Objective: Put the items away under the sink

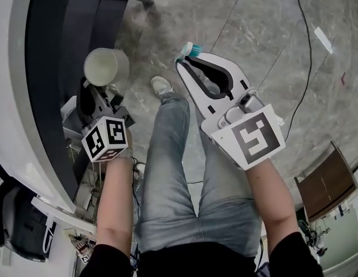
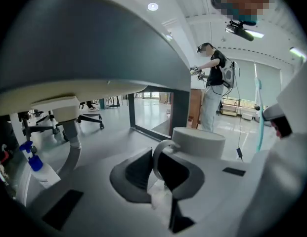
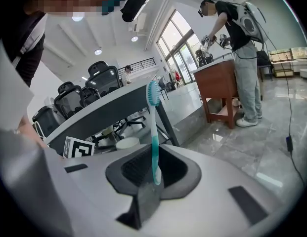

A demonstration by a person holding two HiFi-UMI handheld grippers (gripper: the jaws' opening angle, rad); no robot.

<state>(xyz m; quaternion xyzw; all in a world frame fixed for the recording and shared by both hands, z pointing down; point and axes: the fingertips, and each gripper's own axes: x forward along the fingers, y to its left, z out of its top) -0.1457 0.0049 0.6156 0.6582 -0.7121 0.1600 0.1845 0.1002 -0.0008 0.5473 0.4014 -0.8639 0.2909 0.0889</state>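
Currently holding a white mug (image 1: 106, 67) in the left gripper (image 1: 97, 94), pinched tight on the loop of the handle, with the cup body just beyond the tips and the marker cube (image 1: 106, 138) at the near end. Clenching a teal toothbrush (image 1: 190, 49) in the right gripper (image 1: 189, 61), gripped at the bottom of the handle, upright with bristles at the top in the right gripper view. Held apart, side by side, above a grey marbled floor (image 1: 236, 33), either side of legs in jeans (image 1: 167, 172) and one white shoe (image 1: 161, 85). Just left of the mug, a curved white counter (image 1: 7, 97) with a dark panel (image 1: 52, 68) under it. Beneath that counter in the left gripper view, a blue-topped spray bottle (image 2: 32, 159). Farther off, another person (image 2: 215, 83) standing.
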